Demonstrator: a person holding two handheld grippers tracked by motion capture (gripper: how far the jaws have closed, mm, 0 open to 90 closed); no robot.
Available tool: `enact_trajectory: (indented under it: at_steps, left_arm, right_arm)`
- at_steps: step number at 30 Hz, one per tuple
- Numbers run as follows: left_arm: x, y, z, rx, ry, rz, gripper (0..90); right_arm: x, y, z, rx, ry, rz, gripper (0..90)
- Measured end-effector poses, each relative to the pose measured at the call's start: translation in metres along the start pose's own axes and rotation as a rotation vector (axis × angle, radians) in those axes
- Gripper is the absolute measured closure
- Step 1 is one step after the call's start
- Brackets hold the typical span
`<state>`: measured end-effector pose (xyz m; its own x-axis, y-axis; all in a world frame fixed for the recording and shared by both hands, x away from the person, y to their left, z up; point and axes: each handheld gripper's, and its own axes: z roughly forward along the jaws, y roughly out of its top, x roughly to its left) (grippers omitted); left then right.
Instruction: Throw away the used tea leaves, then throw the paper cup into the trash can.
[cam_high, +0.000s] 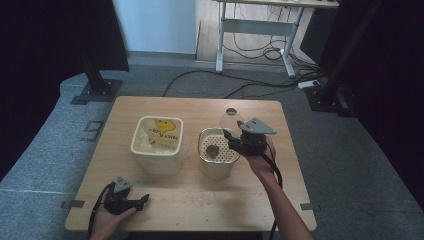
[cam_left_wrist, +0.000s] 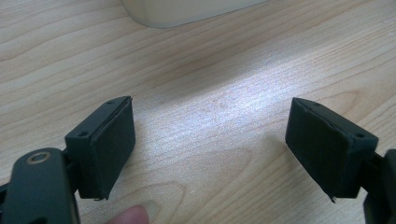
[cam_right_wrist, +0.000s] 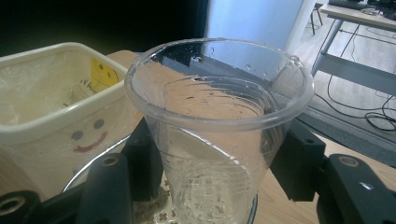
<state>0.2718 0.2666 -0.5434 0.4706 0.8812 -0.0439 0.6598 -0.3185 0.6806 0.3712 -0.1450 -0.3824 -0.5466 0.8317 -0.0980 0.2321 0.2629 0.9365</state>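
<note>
My right gripper (cam_high: 235, 136) is clamped on the clear cup (cam_right_wrist: 217, 135) above the strainer pot (cam_high: 216, 156); the left gripper (cam_left_wrist: 210, 144) rests with jaws apart. Squeezing harder could crush the thin cup.

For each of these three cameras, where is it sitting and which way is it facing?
High view: above the table, looking forward and down; both forearms, left gripper, right gripper.
Left gripper view: on that gripper, facing bare tabletop between open fingers.
Right gripper view: behind fingers clamping a clear cup.
Shared: the high and right gripper views show the cream bin.
</note>
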Motion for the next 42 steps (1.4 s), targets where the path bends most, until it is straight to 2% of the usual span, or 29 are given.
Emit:
enact_trajectory:
  at_steps: [10, 18, 28, 36, 37, 39, 40, 42]
  left_arm:
    - [-0.001, 0.001, 0.000, -0.001, 0.000, 0.000, 16.0]
    - [-0.001, 0.001, 0.000, 0.000, -0.004, 0.003, 16.1]
    - [0.000, 0.000, -0.001, 0.001, -0.012, -0.001, 16.0]
    - [-0.001, 0.000, -0.001, 0.001, -0.017, 0.004, 16.0]
    - [-0.001, 0.000, 0.000, 0.002, -0.018, 0.006, 16.0]
    - [-0.001, 0.000, -0.001, 0.006, -0.019, 0.015, 16.0]
    - [-0.001, 0.000, -0.001, 0.007, -0.019, 0.015, 16.0]
    - [0.000, 0.000, -0.001, 0.005, -0.017, 0.014, 16.0]
  right_arm:
    - [0.005, 0.006, 0.003, -0.058, 0.030, 0.062, 42.2]
    - [0.025, 0.017, 0.020, -0.070, 0.088, 0.071, 41.9]
    - [0.067, 0.038, 0.063, -0.063, 0.188, 0.074, 41.2]
    - [0.105, 0.050, 0.108, -0.030, 0.265, 0.065, 39.2]
    - [0.110, 0.052, 0.115, -0.021, 0.277, 0.067, 36.1]
    - [0.119, 0.056, 0.128, 0.031, 0.309, 0.078, 22.5]
    - [0.122, 0.057, 0.133, 0.061, 0.317, 0.085, 18.6]
    - [0.127, 0.059, 0.137, 0.081, 0.330, 0.088, 15.7]
